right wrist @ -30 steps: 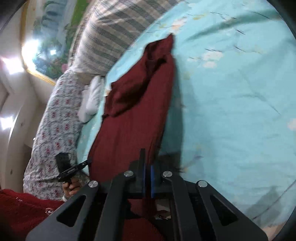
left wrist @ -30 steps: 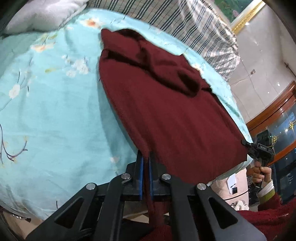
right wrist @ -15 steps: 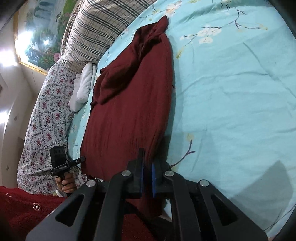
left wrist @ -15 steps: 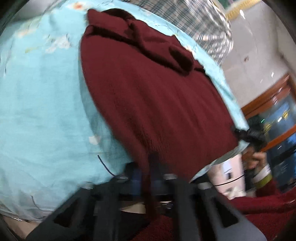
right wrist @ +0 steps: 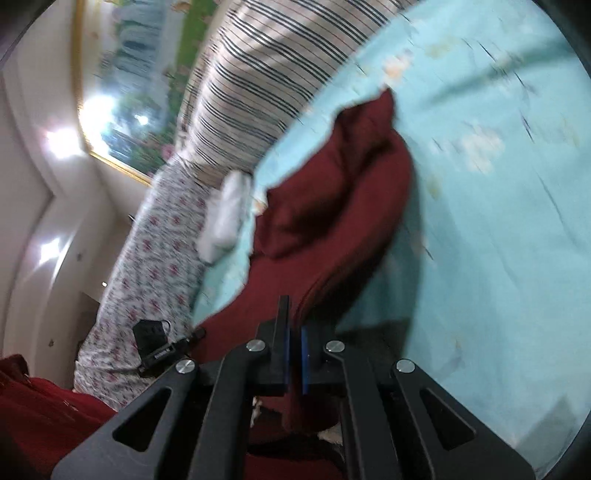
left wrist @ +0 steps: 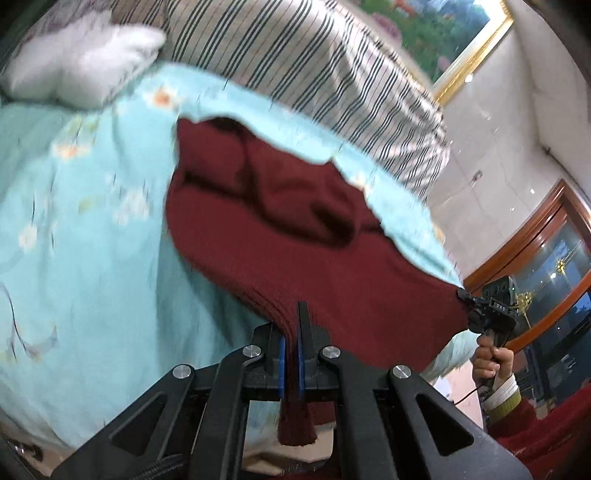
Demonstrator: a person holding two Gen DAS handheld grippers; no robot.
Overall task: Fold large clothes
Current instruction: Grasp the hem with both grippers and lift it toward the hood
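Note:
A large dark red knit sweater (left wrist: 325,254) lies on the light blue floral bedsheet (left wrist: 85,240), its sleeves folded over the far part. My left gripper (left wrist: 290,332) is shut on one near hem corner and holds it lifted off the bed. My right gripper (right wrist: 293,332) is shut on the other hem corner of the sweater (right wrist: 332,206). The right gripper also shows in the left wrist view (left wrist: 491,314), clamped on the hem at the right. The left gripper shows in the right wrist view (right wrist: 162,347). The near hem hangs taut between them.
A striped pillow (left wrist: 314,62) lies at the head of the bed, with a white cloth (left wrist: 74,62) beside it. A floral quilt (right wrist: 147,251) lies along the far side. A framed painting (left wrist: 428,33) hangs on the wall. A wooden cabinet (left wrist: 546,266) stands at the right.
Both grippers have risen with the hem corners. The near part of the sweater has lifted off the sheet and both views have tilted up toward the pillow and wall.

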